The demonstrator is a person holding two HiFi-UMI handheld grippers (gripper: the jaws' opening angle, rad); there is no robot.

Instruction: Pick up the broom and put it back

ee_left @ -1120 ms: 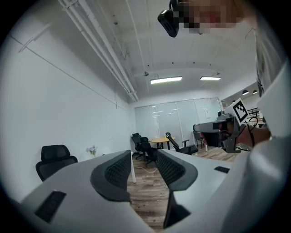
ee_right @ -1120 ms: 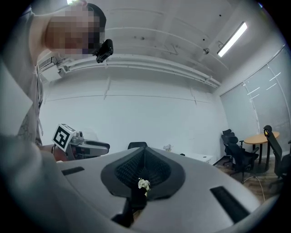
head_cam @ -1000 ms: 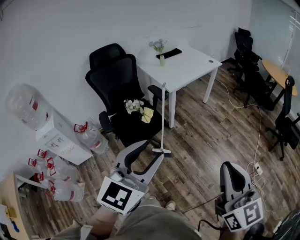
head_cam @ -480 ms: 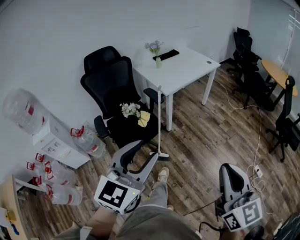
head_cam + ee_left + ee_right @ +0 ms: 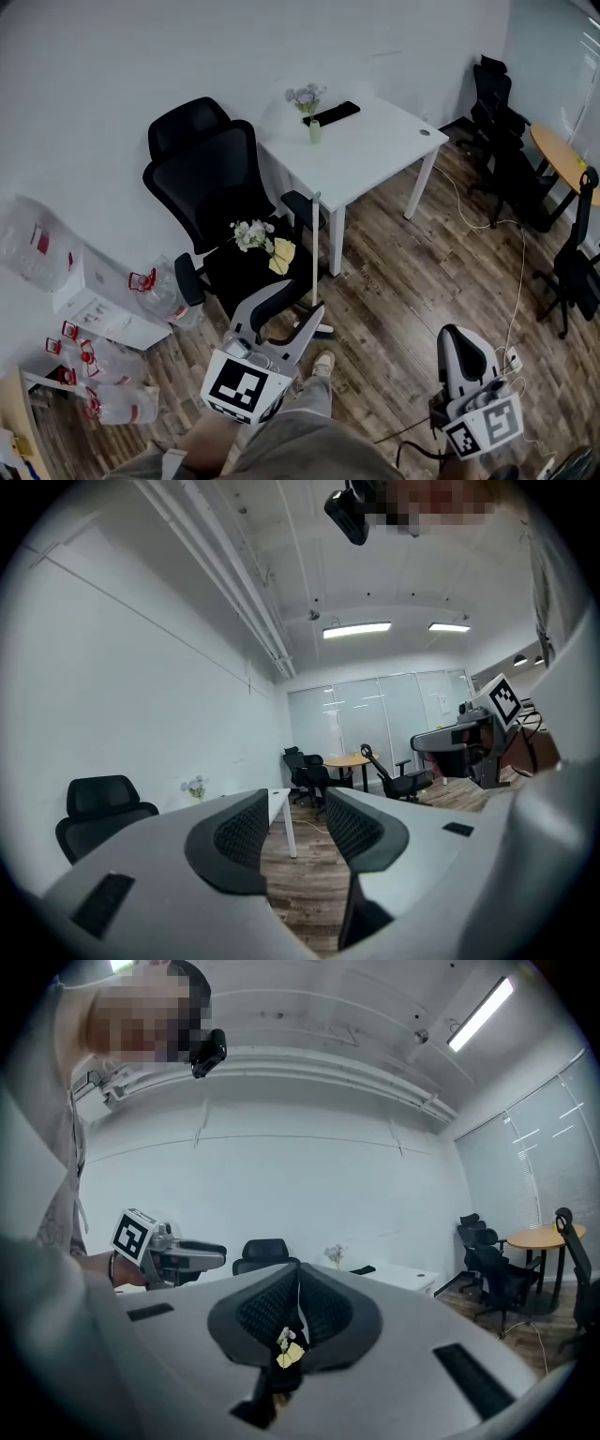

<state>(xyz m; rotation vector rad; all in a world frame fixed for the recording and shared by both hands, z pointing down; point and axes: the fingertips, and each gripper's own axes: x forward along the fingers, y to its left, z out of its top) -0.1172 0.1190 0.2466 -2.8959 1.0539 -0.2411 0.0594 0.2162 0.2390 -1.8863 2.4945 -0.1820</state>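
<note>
The broom [image 5: 316, 253] stands upright on the wood floor, a thin white pole with its head [image 5: 322, 330] down, between the black office chair [image 5: 220, 192] and the white table [image 5: 375, 141]. My left gripper [image 5: 305, 298] is open and empty just short of the broom's head; in the left gripper view its jaws [image 5: 300, 808] frame only floor. My right gripper [image 5: 456, 334] is lower right over bare floor, well away from the broom. Its jaws [image 5: 298, 1279] are shut with nothing held.
White flowers [image 5: 249, 234] and a yellow item [image 5: 281, 253] lie on the chair seat. Several water bottles [image 5: 150, 286] and a white shelf [image 5: 98, 305] stand at the left. A cable [image 5: 511, 281] crosses the floor; black chairs [image 5: 502, 141] and a round wooden table [image 5: 562, 155] stand at the right.
Both grippers and the camera have advanced toward the chair and broom. The left gripper's tips now lie close to the broom's head. A foot has stepped forward.
</note>
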